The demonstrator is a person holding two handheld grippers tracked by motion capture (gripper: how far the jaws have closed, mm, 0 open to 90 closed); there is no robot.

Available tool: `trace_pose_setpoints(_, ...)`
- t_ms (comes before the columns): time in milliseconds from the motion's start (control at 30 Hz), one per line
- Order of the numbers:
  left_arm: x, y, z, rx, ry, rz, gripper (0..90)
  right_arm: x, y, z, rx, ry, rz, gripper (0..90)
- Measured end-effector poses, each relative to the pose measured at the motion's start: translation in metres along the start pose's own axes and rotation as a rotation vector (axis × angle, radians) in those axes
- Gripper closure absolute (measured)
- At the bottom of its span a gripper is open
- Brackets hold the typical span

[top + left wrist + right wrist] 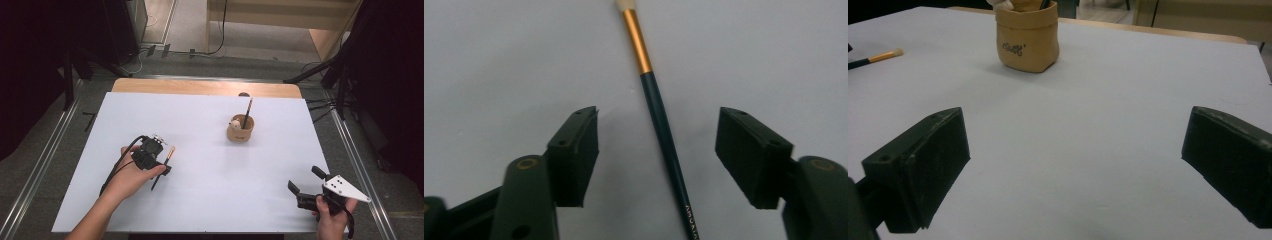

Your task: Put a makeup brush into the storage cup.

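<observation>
Even overhead light makes the white table (210, 150) bright, while the upper left and upper right corners of the high view sink into black. Soft shadows lie beside the tan pot (1027, 37) and under the brush (659, 115). Both gripper views are slightly blurred and grainy, their dark jaws soft-edged

My left hand-held gripper (159, 165) sat low over the bench (210, 190), jaws spread wide and pointing down. My right hand-held gripper (305, 181) was held near the bench's right front corner, jaws also wide apart, aimed forward.
</observation>
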State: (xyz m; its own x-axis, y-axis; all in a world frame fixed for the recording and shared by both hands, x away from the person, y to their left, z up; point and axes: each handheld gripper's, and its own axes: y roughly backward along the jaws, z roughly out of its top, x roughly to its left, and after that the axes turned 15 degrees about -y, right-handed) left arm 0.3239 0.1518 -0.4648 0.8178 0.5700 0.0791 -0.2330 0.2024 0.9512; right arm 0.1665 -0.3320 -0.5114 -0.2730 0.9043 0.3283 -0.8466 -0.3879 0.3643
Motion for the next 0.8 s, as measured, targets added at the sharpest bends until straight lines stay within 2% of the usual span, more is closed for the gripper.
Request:
trace_pose_setpoints(67, -0.0007, -0.0004, 0.0005, 0.021, 0.000, 0.016, 42.5, 0.0000, 0.0000, 0.0000, 0.001, 0.001, 0.002, 0.0)
trace_pose_setpoints(200, -0.0022, -0.0007, 0.0003, 0.055, -0.017, 0.007, 49.2, -0.0005, 0.0001, 0.0000, 0.001, 0.002, 0.001, 0.0)
trace_pose_setpoints(267, -0.0028, -0.0014, 0.0000, 0.072, -0.021, -0.028, 53.8, -0.0006, -0.0001, -0.0001, 0.002, 0.000, 0.000, 0.0)
trace_pose_setpoints(433, -0.0048, -0.0008, -0.0006, 0.115, -0.002, -0.042, 57.7, -0.0005, -0.0003, -0.0002, 0.004, 0.000, 0.000, 0.0)
trace_pose_setpoints(467, -0.0051, -0.0006, -0.0006, 0.119, 0.017, -0.053, 58.2, -0.0006, -0.0003, -0.0002, 0.004, 0.000, -0.001, 0.0)
trace_pose_setpoints(667, -0.0083, -0.0004, -0.0009, 0.146, 0.016, -0.028, 64.5, -0.0007, -0.0012, -0.0005, 0.008, 0.001, 0.001, 0.0)
trace_pose_setpoints(800, -0.0090, -0.0004, -0.0002, 0.162, 0.013, -0.008, 73.1, -0.0009, -0.0014, -0.0005, 0.009, 0.002, 0.001, 0.0)
